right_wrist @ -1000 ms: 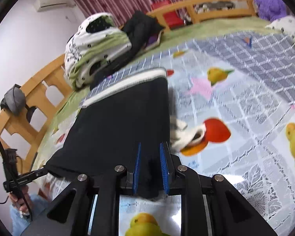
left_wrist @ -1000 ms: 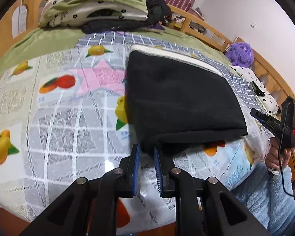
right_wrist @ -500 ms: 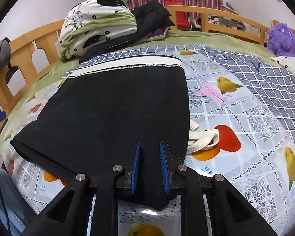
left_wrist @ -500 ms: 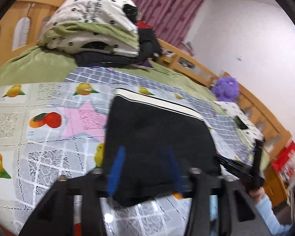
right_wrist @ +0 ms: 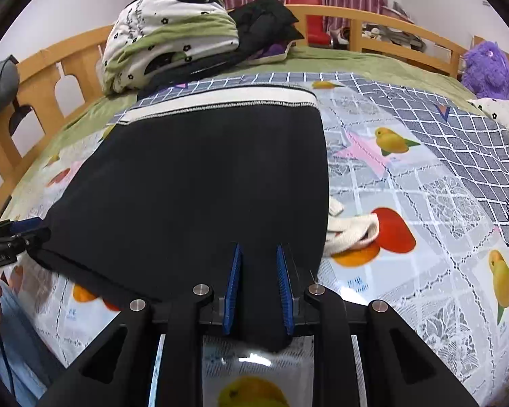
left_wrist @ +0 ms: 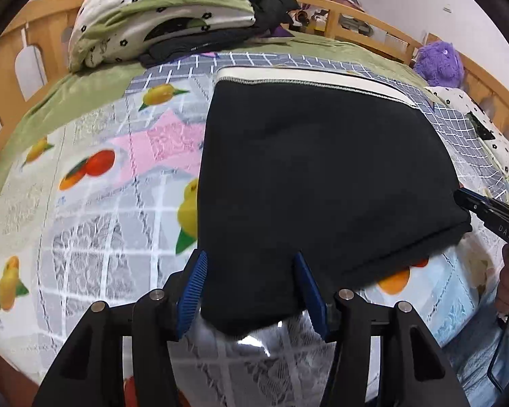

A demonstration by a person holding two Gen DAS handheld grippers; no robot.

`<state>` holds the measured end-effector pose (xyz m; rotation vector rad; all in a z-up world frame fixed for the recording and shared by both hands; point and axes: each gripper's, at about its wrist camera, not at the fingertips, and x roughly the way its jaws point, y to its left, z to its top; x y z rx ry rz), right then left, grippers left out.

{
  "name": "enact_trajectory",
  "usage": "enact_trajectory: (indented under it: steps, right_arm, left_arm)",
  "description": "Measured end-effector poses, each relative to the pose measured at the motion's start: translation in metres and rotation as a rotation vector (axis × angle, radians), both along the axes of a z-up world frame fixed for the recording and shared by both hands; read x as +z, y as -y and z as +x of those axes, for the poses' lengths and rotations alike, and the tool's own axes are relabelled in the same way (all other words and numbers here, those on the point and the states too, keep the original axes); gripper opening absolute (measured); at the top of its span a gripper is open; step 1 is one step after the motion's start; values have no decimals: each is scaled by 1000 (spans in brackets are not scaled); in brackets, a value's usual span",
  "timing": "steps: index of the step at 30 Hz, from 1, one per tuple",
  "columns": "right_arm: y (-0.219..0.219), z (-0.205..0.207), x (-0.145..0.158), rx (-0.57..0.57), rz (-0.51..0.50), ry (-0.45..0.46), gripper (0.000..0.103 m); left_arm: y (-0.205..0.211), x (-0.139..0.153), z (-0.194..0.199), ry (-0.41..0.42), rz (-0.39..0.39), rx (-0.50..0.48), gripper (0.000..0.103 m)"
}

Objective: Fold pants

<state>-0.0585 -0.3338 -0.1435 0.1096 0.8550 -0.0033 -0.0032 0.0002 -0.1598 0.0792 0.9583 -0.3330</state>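
The black pants lie folded flat on the bed, their white waistband at the far end toward the pile of bedding. The left gripper has its fingers apart and opening; the near corner of the pants lies between them, not pressed by either pad. The right gripper has its fingers clenched on the other near corner of the pants. A white drawstring sticks out just beside the pants' right edge.
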Motion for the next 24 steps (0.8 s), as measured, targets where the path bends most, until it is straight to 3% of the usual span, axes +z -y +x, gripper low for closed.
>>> enact_trajectory:
  steps: [5, 7, 10, 14, 20, 21, 23, 24]
  right_arm:
    - [-5, -8, 10, -13, -10, -41, 22]
    - [-9, -16, 21, -14, -12, -39, 23]
    - [-13, -30, 43, -49, -34, -9, 32]
    - [-14, -55, 81, -113, -7, 46, 36]
    - [-26, -83, 120, -167, 0, 55, 37]
    - [-28, -85, 123, -172, -6, 56, 39]
    - [-34, -92, 130, -191, -38, 70, 61]
    - [-37, -98, 133, -205, -49, 90, 65]
  left_arm:
    - [-17, 17, -7, -52, -86, 46, 51]
    - [-16, 32, -16, -2, -73, 69, 51]
    - [-9, 64, -38, 106, -53, 99, 54]
    - [3, 92, -60, 159, -78, 105, 59]
    - [34, 127, -93, 248, -46, 89, 70]
    - [38, 130, -98, 266, -31, 90, 72]
    - [44, 133, -102, 274, -6, 99, 74]
    - [47, 135, -104, 261, -3, 100, 74]
